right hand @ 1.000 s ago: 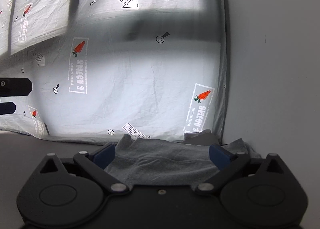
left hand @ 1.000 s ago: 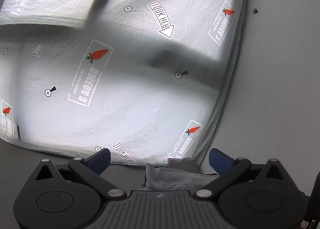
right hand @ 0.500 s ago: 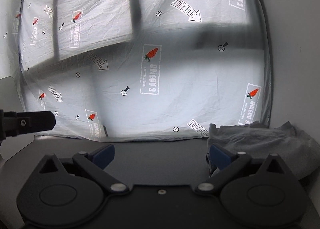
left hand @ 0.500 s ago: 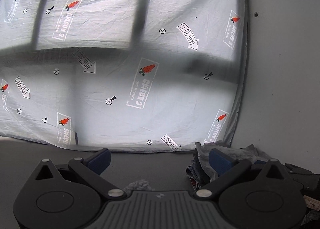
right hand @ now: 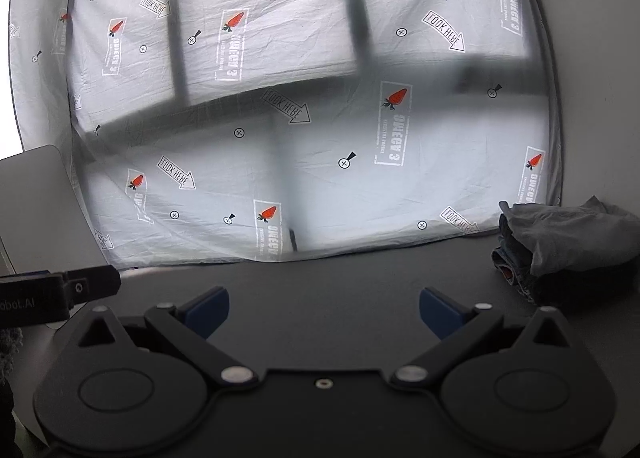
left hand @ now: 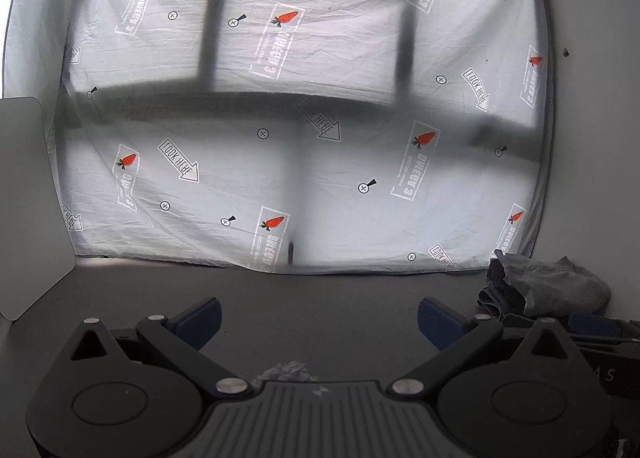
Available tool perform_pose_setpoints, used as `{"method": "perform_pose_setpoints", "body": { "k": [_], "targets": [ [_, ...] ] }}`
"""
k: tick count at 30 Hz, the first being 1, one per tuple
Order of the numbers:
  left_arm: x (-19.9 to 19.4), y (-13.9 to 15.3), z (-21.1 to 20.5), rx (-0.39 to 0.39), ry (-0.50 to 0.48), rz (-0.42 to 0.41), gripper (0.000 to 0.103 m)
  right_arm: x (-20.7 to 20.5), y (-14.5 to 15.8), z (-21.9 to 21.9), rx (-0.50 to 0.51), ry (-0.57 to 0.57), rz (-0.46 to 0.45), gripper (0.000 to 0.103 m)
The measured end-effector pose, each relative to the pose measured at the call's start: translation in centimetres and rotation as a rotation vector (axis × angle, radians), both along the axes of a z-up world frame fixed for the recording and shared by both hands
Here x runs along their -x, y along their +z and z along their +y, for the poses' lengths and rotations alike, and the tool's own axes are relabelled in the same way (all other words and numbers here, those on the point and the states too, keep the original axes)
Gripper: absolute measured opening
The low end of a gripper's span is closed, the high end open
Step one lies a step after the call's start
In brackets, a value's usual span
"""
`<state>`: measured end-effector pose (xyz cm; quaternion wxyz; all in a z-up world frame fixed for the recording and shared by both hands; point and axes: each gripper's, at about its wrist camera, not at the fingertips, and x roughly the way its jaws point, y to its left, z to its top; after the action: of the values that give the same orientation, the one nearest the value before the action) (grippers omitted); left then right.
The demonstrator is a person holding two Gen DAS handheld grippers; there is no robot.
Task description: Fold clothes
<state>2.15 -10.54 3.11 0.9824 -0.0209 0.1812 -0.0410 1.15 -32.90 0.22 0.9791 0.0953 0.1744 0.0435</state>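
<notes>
Now your pile of clothes [left hand: 560, 290] sits at the far right of the dark table [left hand: 320, 298], against the foot of the printed sheet [left hand: 320, 137]: a crumpled grey garment [right hand: 576, 238] lies on top of folded denim [right hand: 512, 262]. Both your left gripper [left hand: 318, 314] and right gripper [right hand: 324, 310] stand wide apart with nothing between the blue pads. A second ago the grey cloth lay right between your right fingers and the sheet filled the views; you have since pulled both tools back and leftward. The pile's right edge is cut off, and its lower layers are too dark to make out.
</notes>
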Motion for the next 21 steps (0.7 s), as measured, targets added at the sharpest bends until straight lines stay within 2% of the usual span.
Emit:
{"method": "perform_pose_setpoints", "body": {
  "k": [2, 5, 11, 16, 21],
  "targets": [
    [0.8, -0.3, 1.7, -0.015, 0.004, 0.052, 0.103, 1.2, -0.1, 1.4, -0.017, -0.011, 0.025, 0.103],
    [1.8, -1.0, 3.7, -0.034, 0.02, 0.118, 0.103, 2.3, -0.8, 3.5, 0.045, -0.034, 0.052, 0.103],
    [2.6, -2.7, 6.2, -0.048, 0.065, 0.19, 0.103, 2.5, -2.9, 5.8, 0.108, -0.055, 0.172, 0.103],
    [2.8, -3.9, 7.3, -0.038, 0.098, 0.269, 0.103, 2.9, -3.7, 6.6, 0.14, -0.053, 0.214, 0.103],
    [3.3, -4.6, 7.5, -0.029, 0.091, 0.302, 0.103, 3.1, -4.0, 6.8, 0.146, -0.046, 0.229, 0.103]
  ]
}}
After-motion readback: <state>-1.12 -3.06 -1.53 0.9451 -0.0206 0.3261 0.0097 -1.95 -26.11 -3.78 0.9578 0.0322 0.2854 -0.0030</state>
